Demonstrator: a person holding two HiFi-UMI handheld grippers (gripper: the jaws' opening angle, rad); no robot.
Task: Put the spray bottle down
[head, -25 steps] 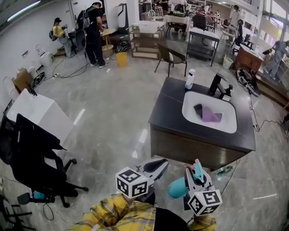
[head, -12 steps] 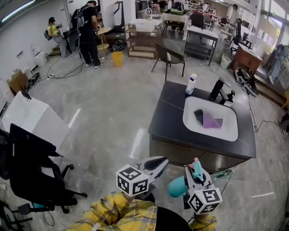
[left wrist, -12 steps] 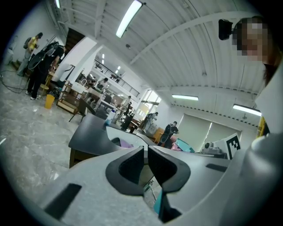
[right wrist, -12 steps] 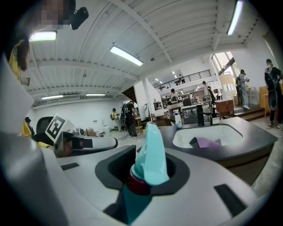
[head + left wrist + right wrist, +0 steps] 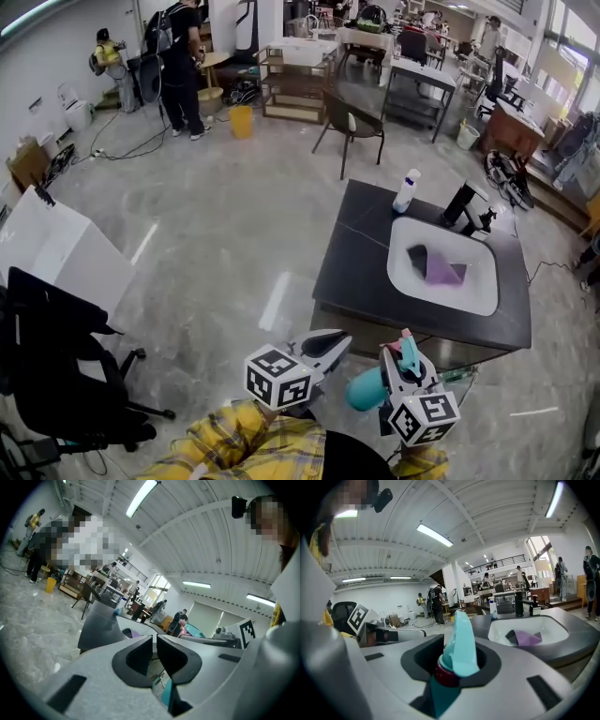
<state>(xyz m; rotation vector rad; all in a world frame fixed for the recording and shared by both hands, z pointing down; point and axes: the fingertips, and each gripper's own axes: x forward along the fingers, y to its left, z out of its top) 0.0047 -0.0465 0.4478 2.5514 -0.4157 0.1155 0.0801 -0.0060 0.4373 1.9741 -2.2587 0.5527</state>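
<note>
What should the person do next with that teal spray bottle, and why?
Probably step closer to the dark counter: the right gripper clamps the spray bottle by its neck, yet the counter lies ahead across floor, seemingly beyond reach. Its bare top beside the white sink looks suitable.

No word, brand or number is showing legibly; only coded square patterns are facing up on the left cube (image 5: pixel 277 377) and right cube (image 5: pixel 424 417), at six o'clock.

Teal spray bottle (image 5: pixel 367 390) in right gripper (image 5: pixel 405 356)
</note>
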